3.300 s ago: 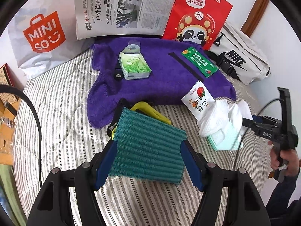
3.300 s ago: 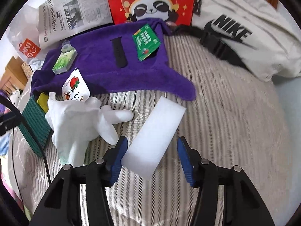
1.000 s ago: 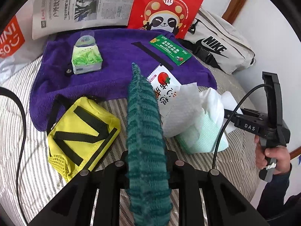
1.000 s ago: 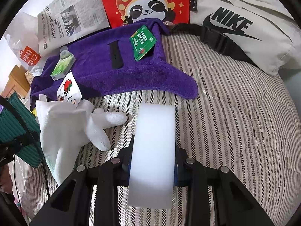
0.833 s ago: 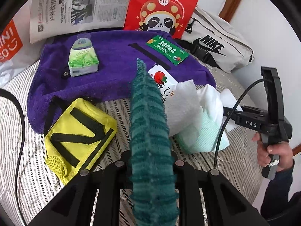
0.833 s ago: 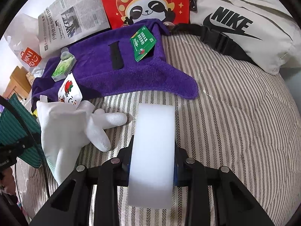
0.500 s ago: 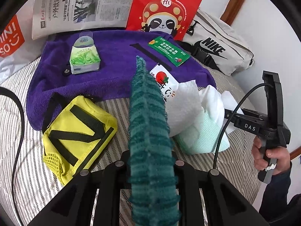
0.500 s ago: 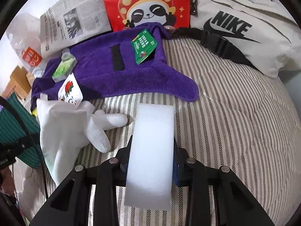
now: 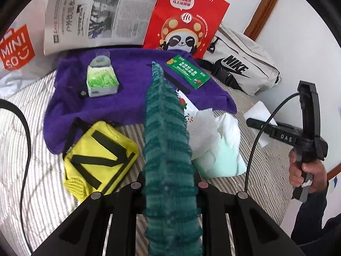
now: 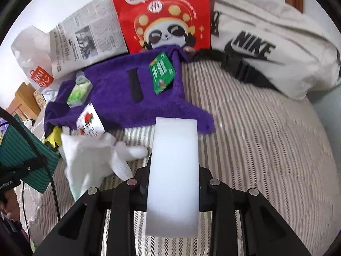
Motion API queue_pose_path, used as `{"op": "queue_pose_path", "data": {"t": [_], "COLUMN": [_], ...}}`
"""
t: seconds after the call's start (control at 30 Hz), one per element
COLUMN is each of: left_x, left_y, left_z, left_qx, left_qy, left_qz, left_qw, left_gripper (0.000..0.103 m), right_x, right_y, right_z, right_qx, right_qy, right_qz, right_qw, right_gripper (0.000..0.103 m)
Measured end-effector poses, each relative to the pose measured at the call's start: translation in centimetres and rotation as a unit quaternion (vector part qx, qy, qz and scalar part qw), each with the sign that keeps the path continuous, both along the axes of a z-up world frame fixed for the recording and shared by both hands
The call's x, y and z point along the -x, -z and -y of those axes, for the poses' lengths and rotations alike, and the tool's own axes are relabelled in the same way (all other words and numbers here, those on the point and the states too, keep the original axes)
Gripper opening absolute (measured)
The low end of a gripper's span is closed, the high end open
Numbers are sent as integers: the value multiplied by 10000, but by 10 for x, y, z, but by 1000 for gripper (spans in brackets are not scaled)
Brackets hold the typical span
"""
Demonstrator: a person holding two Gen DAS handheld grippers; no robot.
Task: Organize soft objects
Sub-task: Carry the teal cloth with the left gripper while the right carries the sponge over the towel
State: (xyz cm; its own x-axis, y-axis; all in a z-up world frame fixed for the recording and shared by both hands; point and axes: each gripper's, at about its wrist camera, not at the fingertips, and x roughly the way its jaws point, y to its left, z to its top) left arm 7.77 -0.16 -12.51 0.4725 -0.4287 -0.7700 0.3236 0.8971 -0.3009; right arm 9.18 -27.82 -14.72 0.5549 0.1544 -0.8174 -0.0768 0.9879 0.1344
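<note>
Clenching the teal knitted cloth (image 9: 168,149) at centre frame, the left gripper (image 9: 168,186) pinches one floppy edge — it could slip; the right gripper (image 10: 173,188) squeezes the white sponge (image 10: 173,170) — overcompression risks ejecting it.

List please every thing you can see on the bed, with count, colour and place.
teal cloth: 1, teal, held up on edge
sponge: 1, white, gripped
towel: 1, purple, spread on bed
tissue pack: 1, green, on towel
green packet: 1, on towel
yellow pouch: 1, left of cloth
white glove: 1, beside sponge
red bag: 1, behind towel
Nike bag: 1, cream, far right
left gripper: jaws shut on cloth
right gripper: jaws shut on sponge
</note>
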Motion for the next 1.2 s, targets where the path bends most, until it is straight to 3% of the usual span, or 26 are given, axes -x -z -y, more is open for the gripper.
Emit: {"op": "queue_pose_path", "data": {"t": [0.5,0.87,1.2], "left_x": [-29,-80,-123], "left_y": [-37,-36,-24], "left_z": [-26,-43,-30], "left_qx": [-113,-15,11], "left_qy": [-291,-604,-493], "left_qz": [360,299,143], "left_qw": [9989,9977,9987], "left_gripper": [18,18,18], "right_x": [-44,-101,-137], "right_y": [-39,-34,-13], "right_z": [-28,-39,-36], "right_qx": [9,148,146], "right_qy": [-517,-643,-650], "right_qz": [441,372,109], "right_qw": [9977,9971,9977], "right_gripper": [30,30,30]}}
